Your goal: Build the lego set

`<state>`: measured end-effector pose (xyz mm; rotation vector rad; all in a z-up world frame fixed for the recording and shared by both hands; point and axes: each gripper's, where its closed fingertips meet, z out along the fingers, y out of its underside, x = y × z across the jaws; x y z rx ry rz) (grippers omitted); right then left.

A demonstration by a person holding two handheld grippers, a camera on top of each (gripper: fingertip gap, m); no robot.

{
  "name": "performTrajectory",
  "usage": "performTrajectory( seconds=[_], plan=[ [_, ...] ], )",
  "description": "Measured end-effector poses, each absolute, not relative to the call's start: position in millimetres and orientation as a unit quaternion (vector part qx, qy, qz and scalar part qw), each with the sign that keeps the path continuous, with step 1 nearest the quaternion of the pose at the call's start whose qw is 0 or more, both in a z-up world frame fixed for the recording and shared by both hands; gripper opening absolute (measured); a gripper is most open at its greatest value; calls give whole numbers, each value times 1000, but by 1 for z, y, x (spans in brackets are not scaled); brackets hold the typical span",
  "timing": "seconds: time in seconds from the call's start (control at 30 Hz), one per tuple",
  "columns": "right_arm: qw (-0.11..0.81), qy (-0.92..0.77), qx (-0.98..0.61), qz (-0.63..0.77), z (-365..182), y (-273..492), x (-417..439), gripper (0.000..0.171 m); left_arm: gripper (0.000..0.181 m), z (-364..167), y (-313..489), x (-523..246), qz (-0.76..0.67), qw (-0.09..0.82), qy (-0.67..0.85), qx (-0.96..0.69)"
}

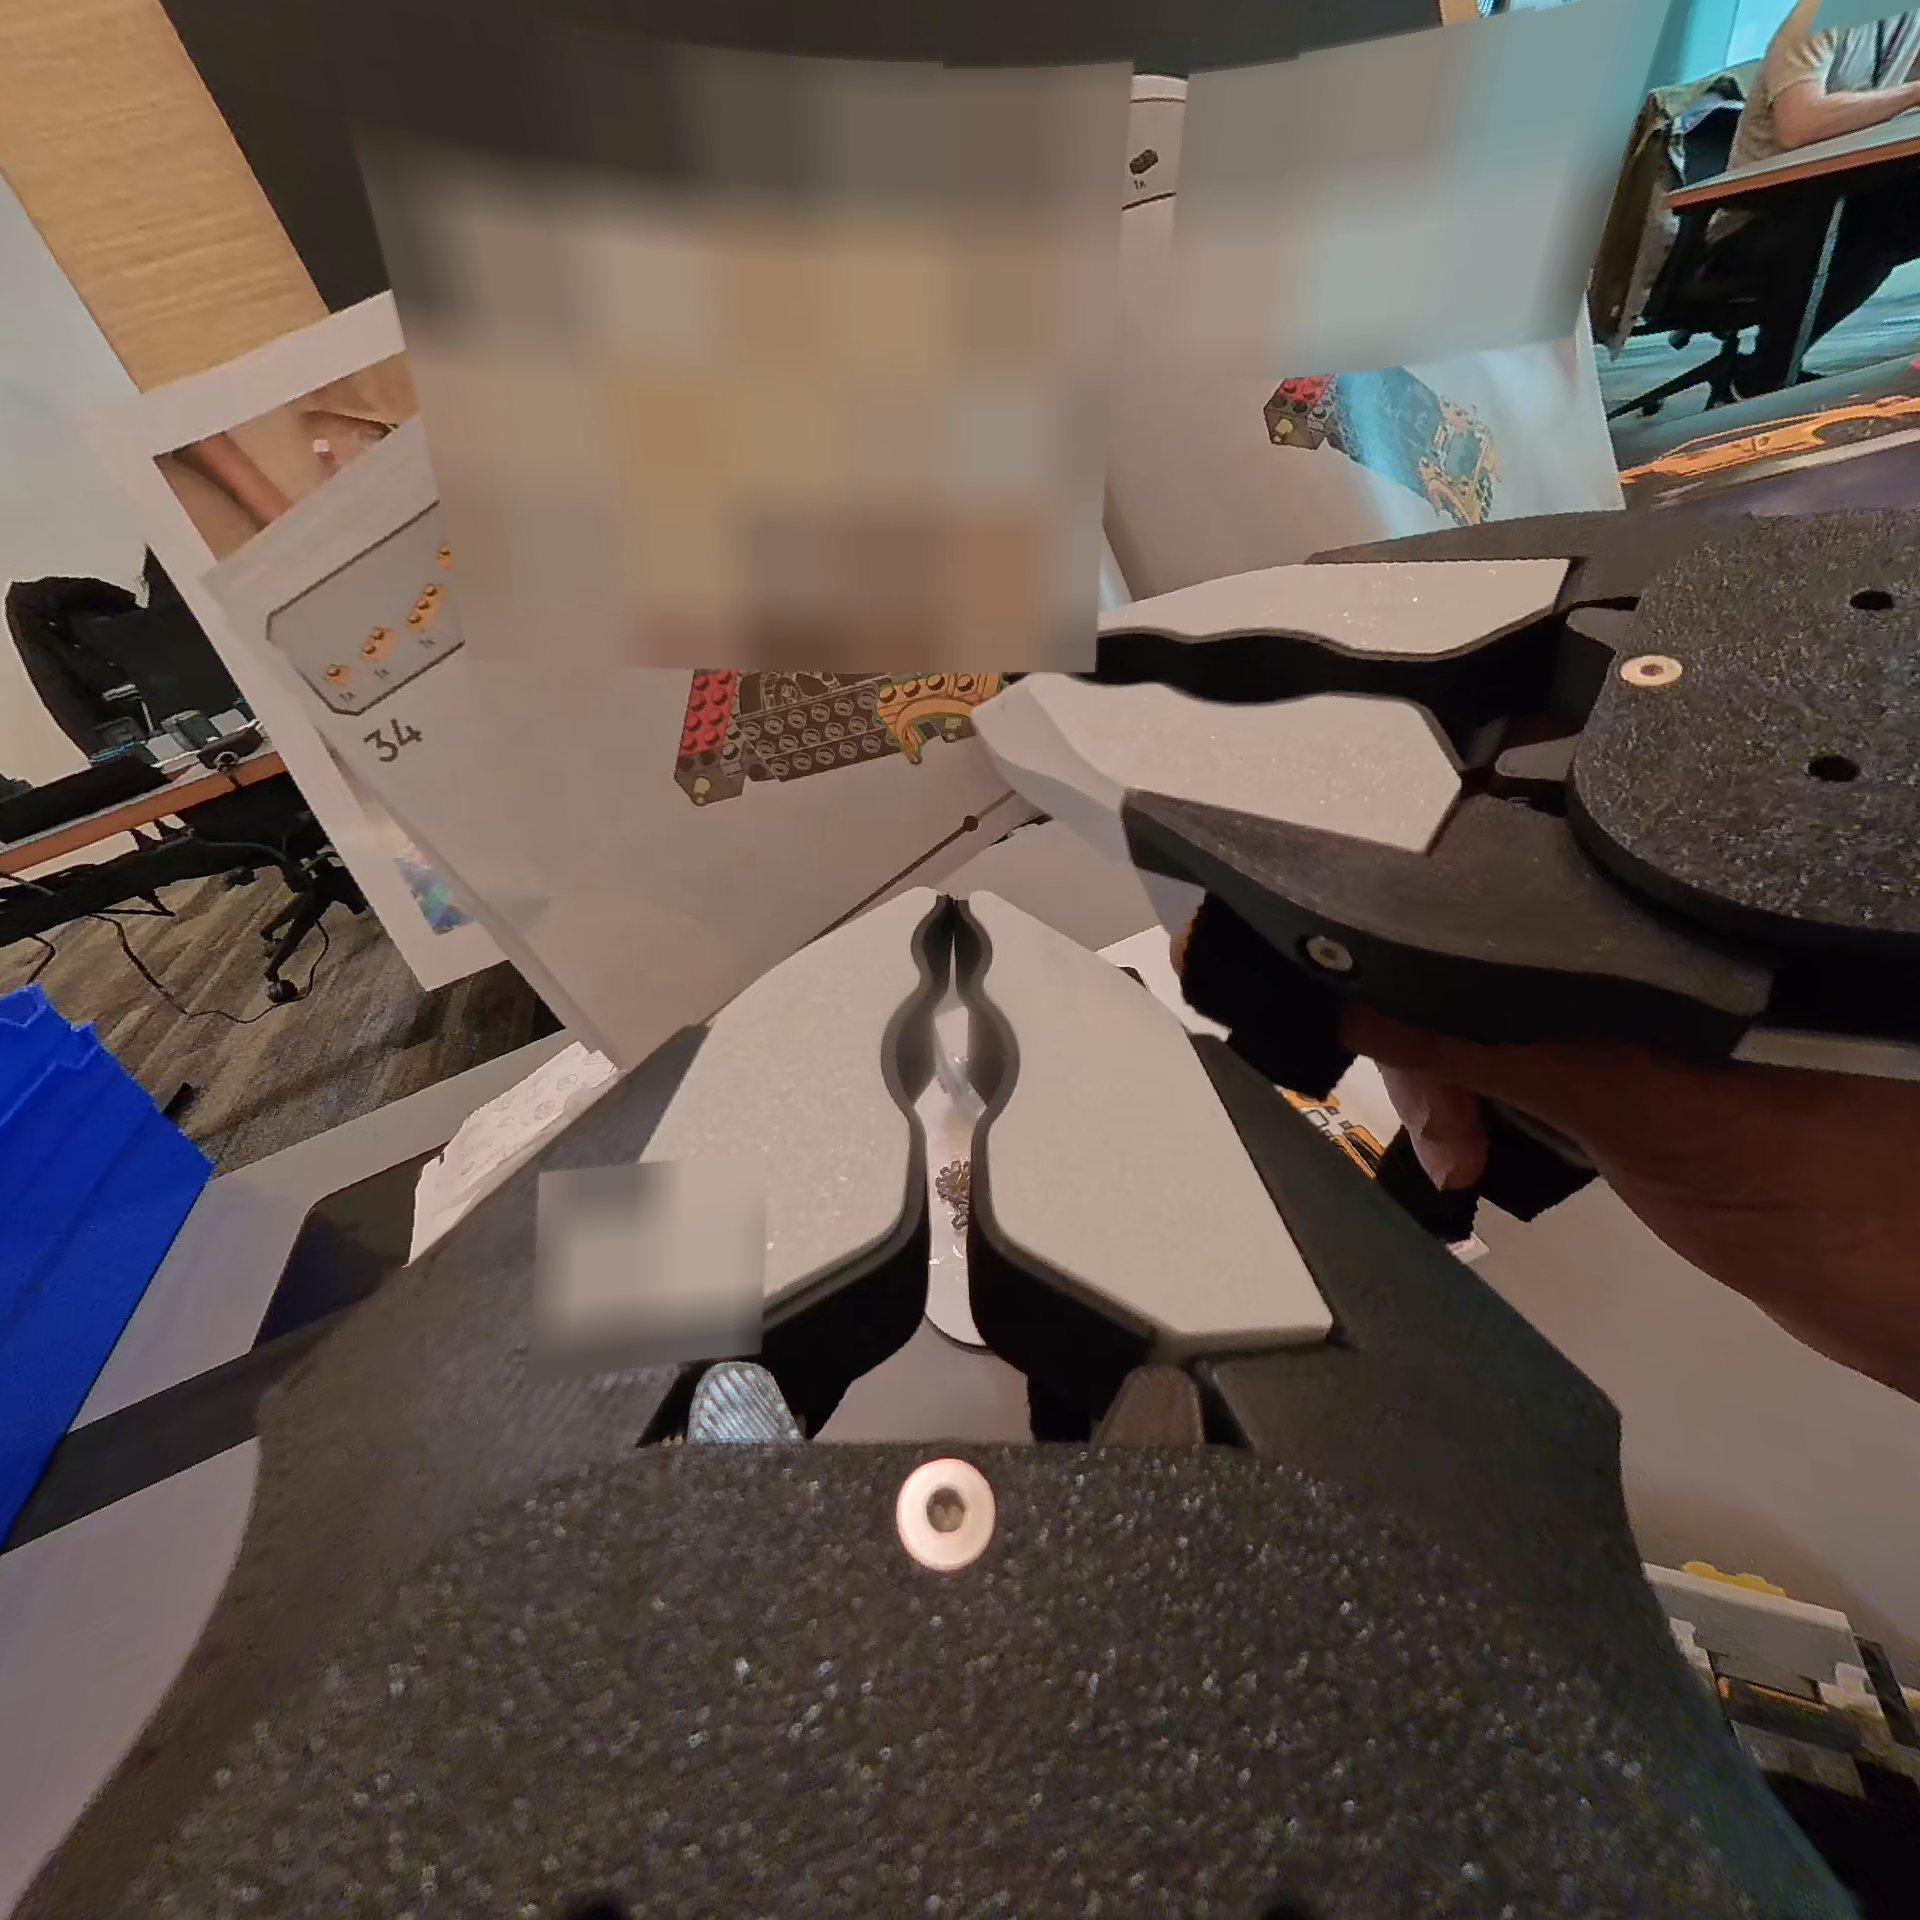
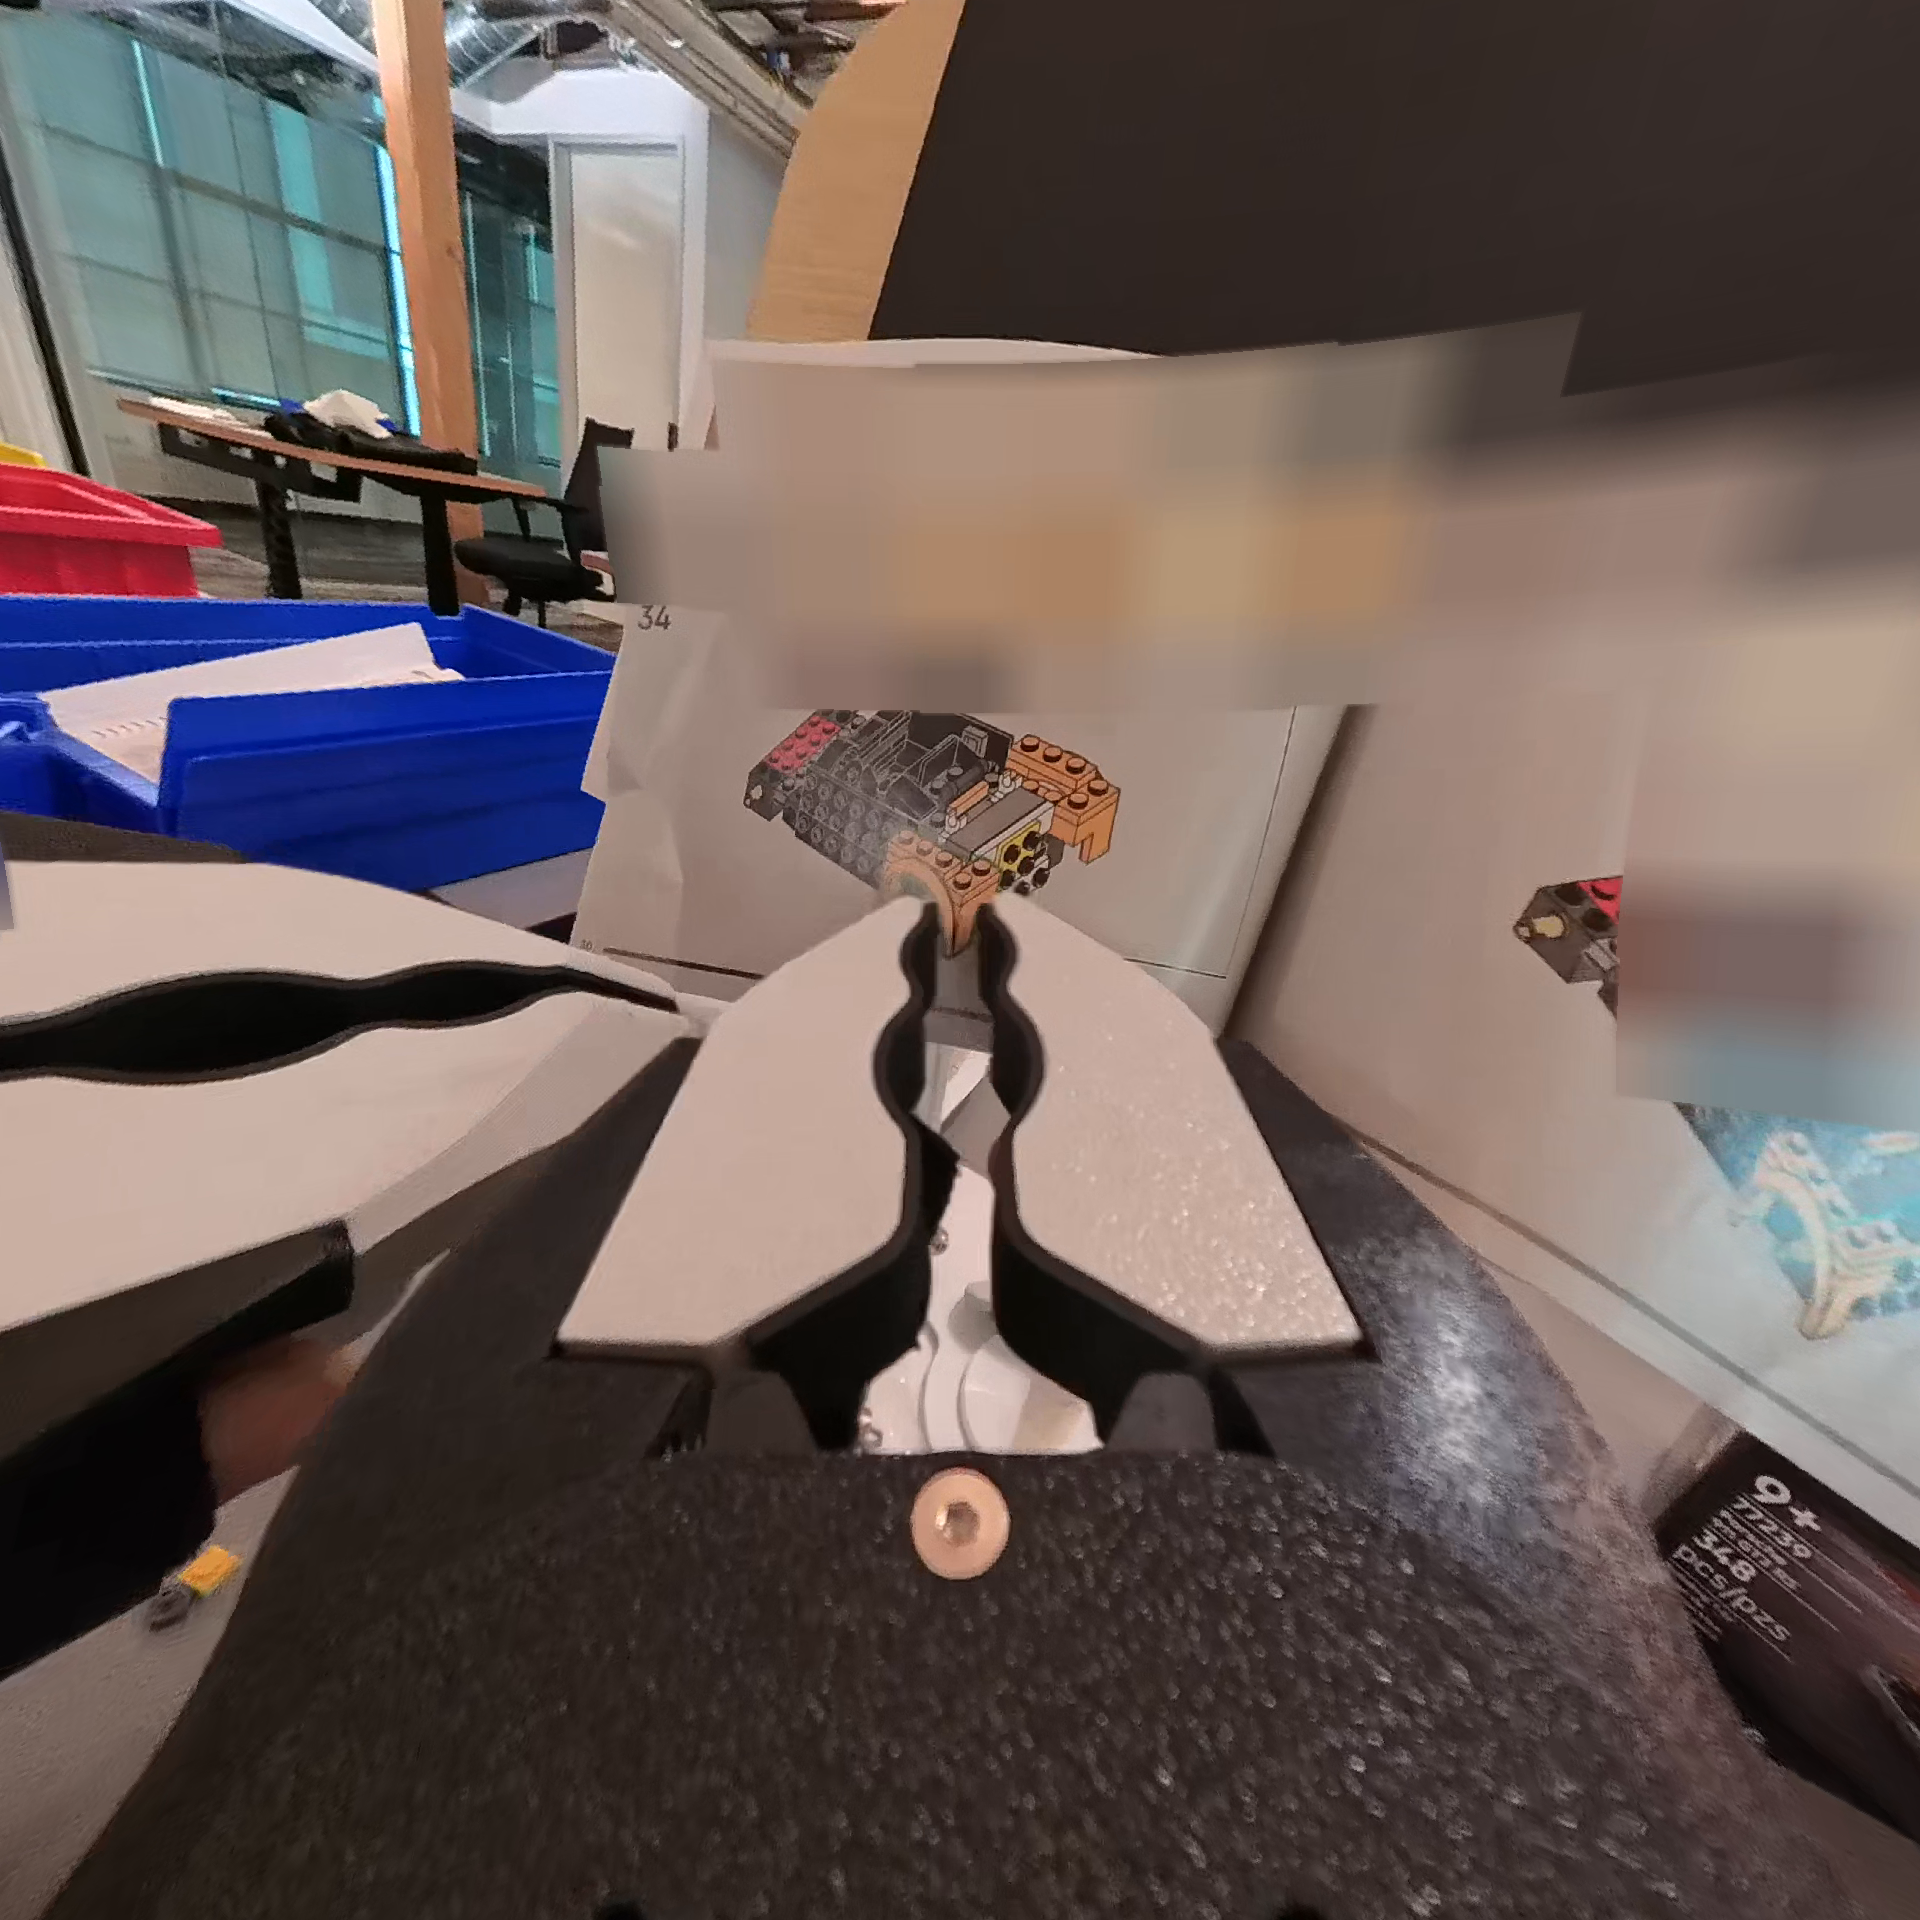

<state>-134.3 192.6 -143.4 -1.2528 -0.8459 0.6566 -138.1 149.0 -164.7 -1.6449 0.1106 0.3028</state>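
Left wrist view gives me two grippers to count: my left gripper [image 1: 951, 906], grey-padded fingers on a black textured body, tips pressed together with nothing between them that I can make out, and my right gripper [image 1: 1023, 681] coming in from the right, held by a hand [image 1: 1558, 1164]. One open white instruction booklet [image 1: 831, 831] stands propped just beyond both grippers, two printed pages showing, and I use it as my landmark. From the right wrist view, the right gripper [image 2: 954, 914] has its tips nearly closed, a thin slit left; I cannot tell whether it grips anything, though its tips sit right before the booklet [image 2: 727, 883] page. Left of the booklet I count two blue plastic bins [image 2: 364, 769] and one red plastic bin [image 2: 83, 540] behind them. Right of the booklet, low, lies one black lego box [image 2: 1787, 1621]. A partly built lego model [image 1: 1787, 1704] of grey, black and yellow bricks sits on the table nearest me, well below the booklet.
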Motion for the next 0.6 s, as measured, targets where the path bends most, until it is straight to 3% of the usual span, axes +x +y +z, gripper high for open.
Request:
performTrajectory(
  seconds=[0.03, 0.27, 0.4, 0.6],
  plan=[
    [680, -375, -561, 287, -144, 194, -134, 0, 0, -165, 149, -138, 134, 669, 49, -730],
    [676, -380, -557, 297, -145, 192, -135, 10, 0, -165, 149, -139, 134, 668, 48, -730],
    [682, -379, -557, 286, -146, 193, -134, 0, 0, -165, 149, -139, 133, 669, 48, -730],
    [678, -382, -556, 293, -146, 191, -135, 6, 0, -165, 149, -138, 133, 669, 49, -730]
  ],
)
